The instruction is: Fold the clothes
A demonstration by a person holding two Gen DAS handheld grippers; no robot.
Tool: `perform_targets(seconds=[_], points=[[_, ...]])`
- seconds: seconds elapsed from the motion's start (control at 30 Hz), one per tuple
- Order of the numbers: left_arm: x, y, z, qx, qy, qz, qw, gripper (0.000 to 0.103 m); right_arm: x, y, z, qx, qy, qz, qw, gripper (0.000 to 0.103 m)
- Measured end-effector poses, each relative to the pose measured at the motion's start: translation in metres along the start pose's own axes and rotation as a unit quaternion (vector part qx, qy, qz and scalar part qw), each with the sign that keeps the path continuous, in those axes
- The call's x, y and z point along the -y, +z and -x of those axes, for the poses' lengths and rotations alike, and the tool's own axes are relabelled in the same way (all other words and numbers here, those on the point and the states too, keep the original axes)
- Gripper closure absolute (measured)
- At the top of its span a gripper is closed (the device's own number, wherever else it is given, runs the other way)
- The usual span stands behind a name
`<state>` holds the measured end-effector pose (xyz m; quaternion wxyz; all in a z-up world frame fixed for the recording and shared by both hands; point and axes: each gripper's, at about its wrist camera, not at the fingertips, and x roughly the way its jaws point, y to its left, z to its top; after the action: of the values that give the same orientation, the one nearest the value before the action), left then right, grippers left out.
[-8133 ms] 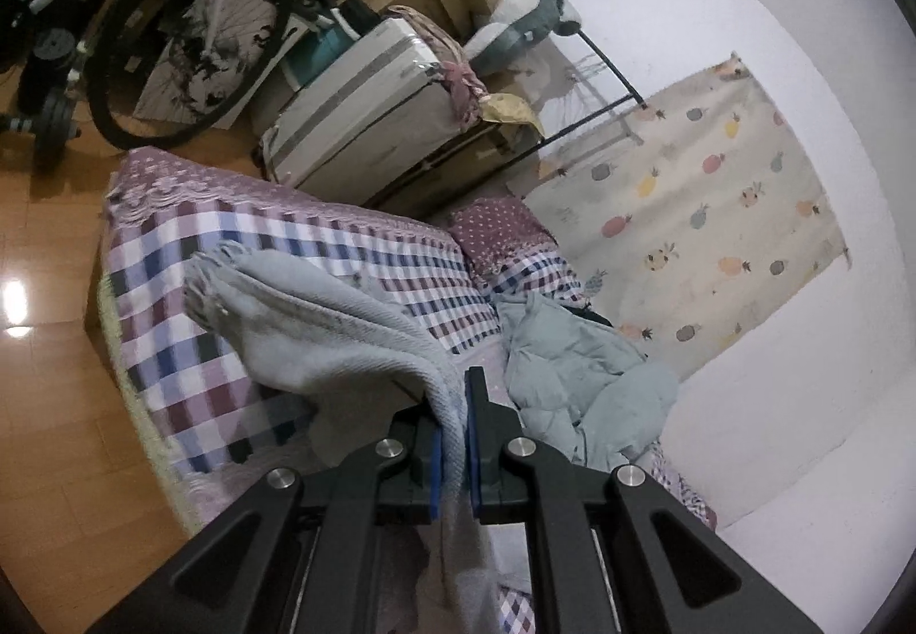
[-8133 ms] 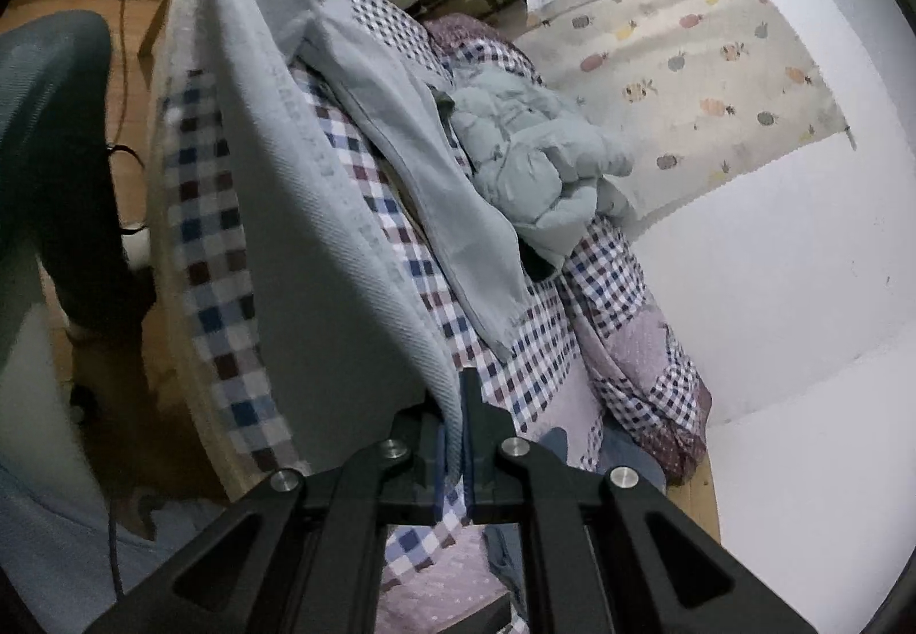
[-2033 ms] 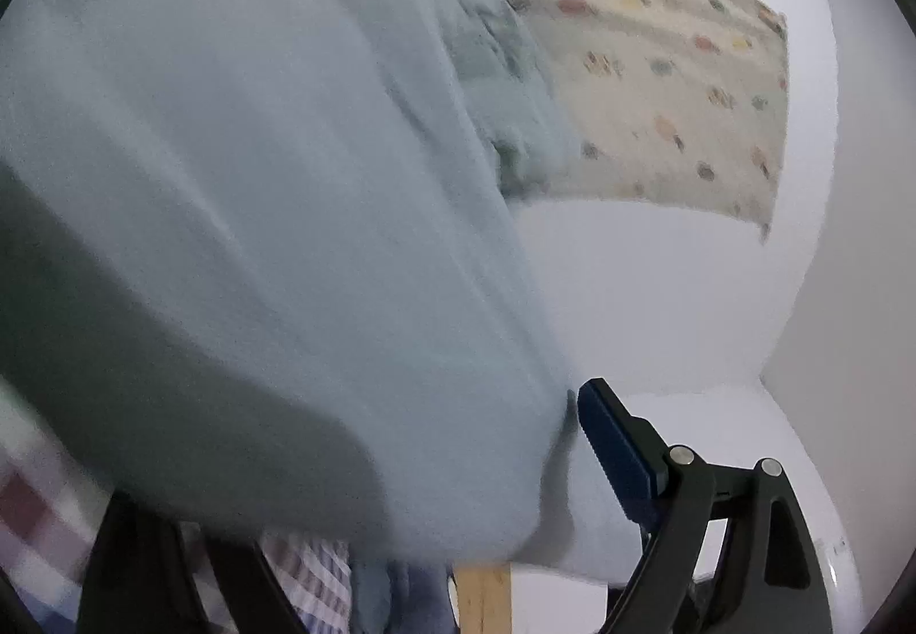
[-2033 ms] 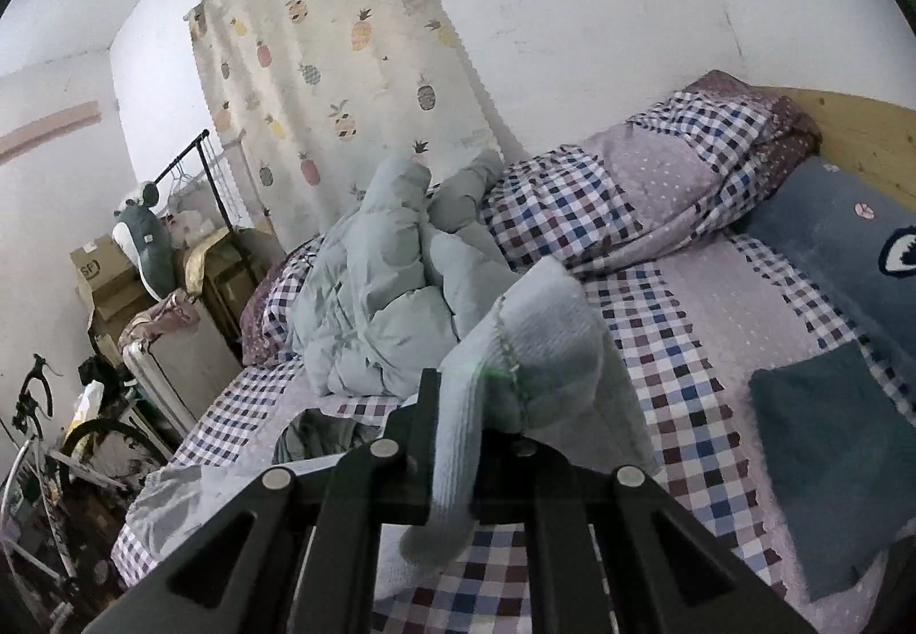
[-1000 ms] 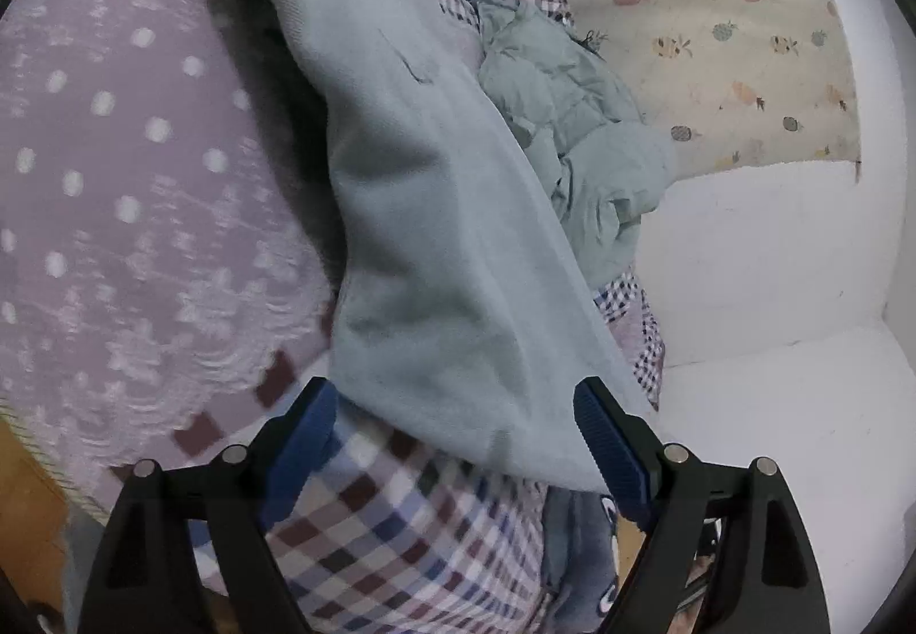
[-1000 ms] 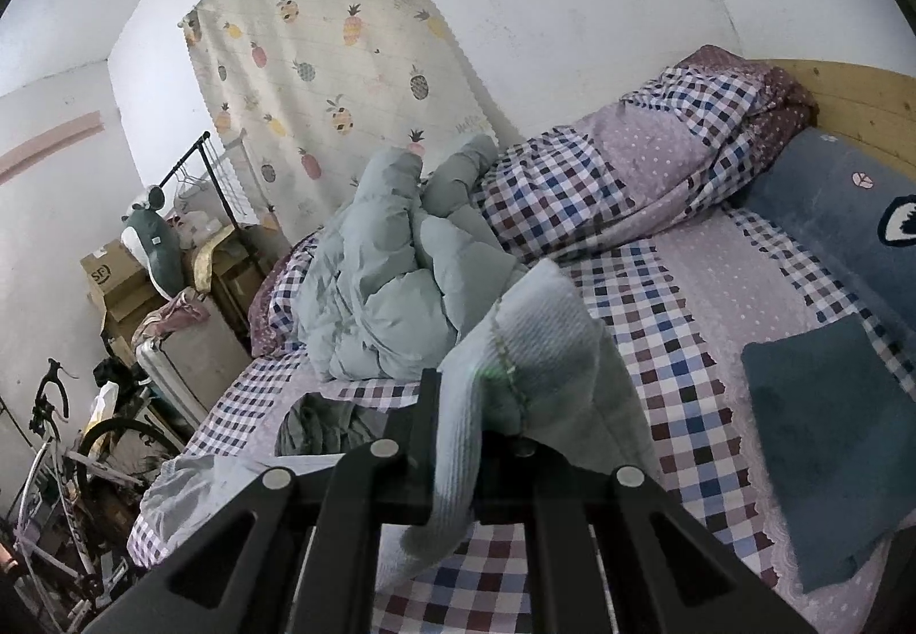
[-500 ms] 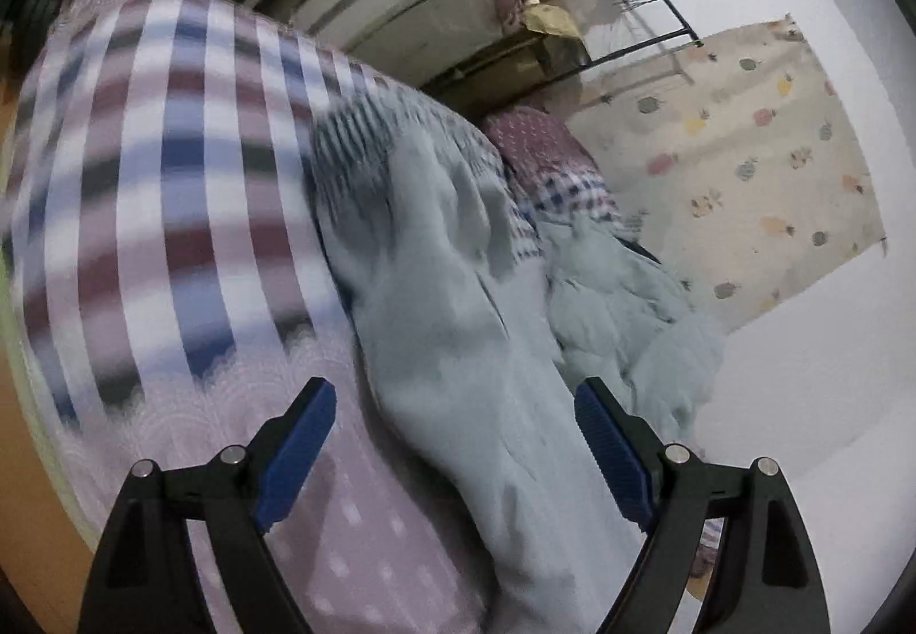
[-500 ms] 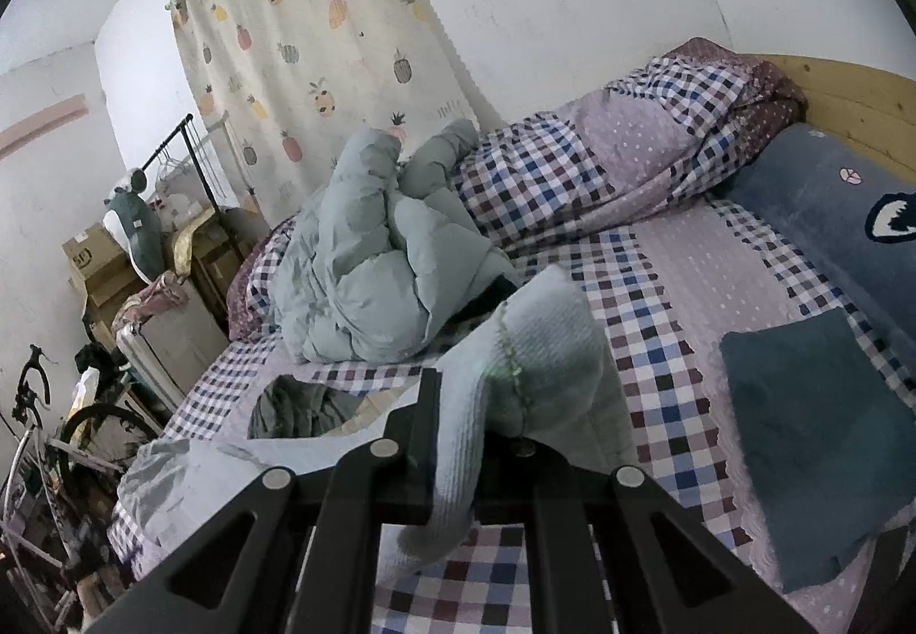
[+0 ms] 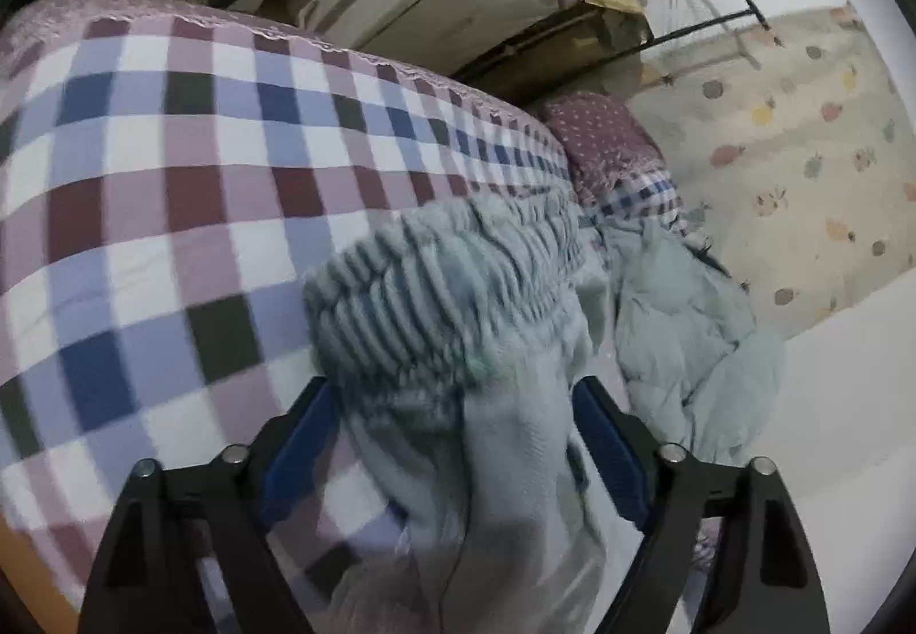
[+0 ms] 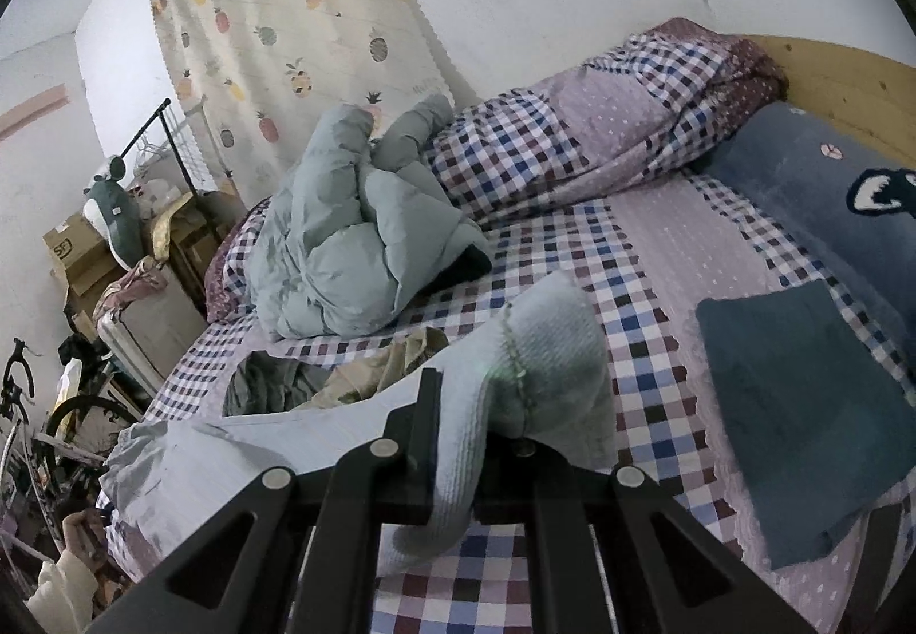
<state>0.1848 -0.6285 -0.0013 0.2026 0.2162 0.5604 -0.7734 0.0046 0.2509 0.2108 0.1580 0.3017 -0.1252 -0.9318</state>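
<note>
Left hand-held gripper (image 9: 455,439) straddles sweatpants (image 9: 458,319).

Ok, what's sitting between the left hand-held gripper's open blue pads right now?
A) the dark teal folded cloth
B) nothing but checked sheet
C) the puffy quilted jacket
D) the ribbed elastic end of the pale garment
D: in the left wrist view the pale garment has its ribbed gathered end lying between the spread pads of the left hand-held gripper.

A lived-in bedroom in a home. A bed (image 10: 647,256) with a checked sheet and wooden headboard (image 10: 847,79) fills the middle and right of the right wrist view; a pineapple-print curtain (image 10: 286,22) hangs upper left. Cardboard boxes (image 10: 71,248), a clothes rack (image 10: 172,142) and a bicycle (image 10: 34,422) crowd the left edge.
</note>
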Motion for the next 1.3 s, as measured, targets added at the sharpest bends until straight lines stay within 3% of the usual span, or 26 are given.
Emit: perform_targets(seconds=[0.07, 0.13, 0.27, 0.3, 0.43, 0.63, 0.73, 0.8, 0.97, 1.07, 1.3], points=[[-0.008, 0.003, -0.007, 0.003, 0.007, 0.013, 0.9999, 0.024, 0.002, -0.002, -0.001, -0.005, -0.004, -0.004, 1.0, 0.097], [-0.011, 0.005, -0.013, 0.001, 0.016, 0.019, 0.9997, 0.042, 0.004, -0.004, -0.003, -0.009, -0.01, -0.007, 1.0, 0.097], [-0.002, 0.004, -0.005, 0.02, 0.009, -0.003, 0.9998, 0.064, 0.01, -0.005, -0.006, -0.014, -0.011, -0.019, 1.0, 0.097], [0.004, 0.005, -0.002, 0.024, 0.001, -0.005, 0.9997, 0.074, 0.011, -0.005, -0.006, -0.013, -0.011, -0.02, 1.0, 0.097], [0.035, 0.003, 0.017, 0.032, -0.035, -0.036, 0.9982, 0.077, 0.019, 0.001, -0.006, -0.014, 0.008, -0.033, 0.999, 0.097], [0.089, -0.016, 0.057, 0.037, -0.085, -0.097, 0.991, 0.077, 0.042, 0.008, 0.01, -0.004, -0.005, -0.04, 0.999, 0.097], [0.103, -0.034, 0.073, 0.044, -0.129, -0.112, 0.9843, 0.077, 0.072, 0.01, 0.023, -0.001, -0.013, -0.054, 0.998, 0.097], [0.102, -0.048, 0.072, 0.039, -0.139, -0.115, 0.9828, 0.077, 0.095, 0.008, 0.029, -0.005, -0.019, -0.061, 0.998, 0.097], [0.078, -0.082, 0.04, -0.014, -0.09, -0.121, 0.9885, 0.077, 0.16, -0.023, 0.036, -0.031, -0.043, -0.092, 0.994, 0.097], [0.068, -0.091, 0.036, -0.01, -0.083, -0.105, 0.991, 0.077, 0.187, -0.046, 0.03, -0.061, -0.055, -0.097, 0.992, 0.097], [0.024, -0.099, 0.021, -0.039, -0.036, -0.101, 0.9934, 0.077, 0.194, -0.085, 0.006, -0.113, -0.082, -0.056, 0.989, 0.096]])
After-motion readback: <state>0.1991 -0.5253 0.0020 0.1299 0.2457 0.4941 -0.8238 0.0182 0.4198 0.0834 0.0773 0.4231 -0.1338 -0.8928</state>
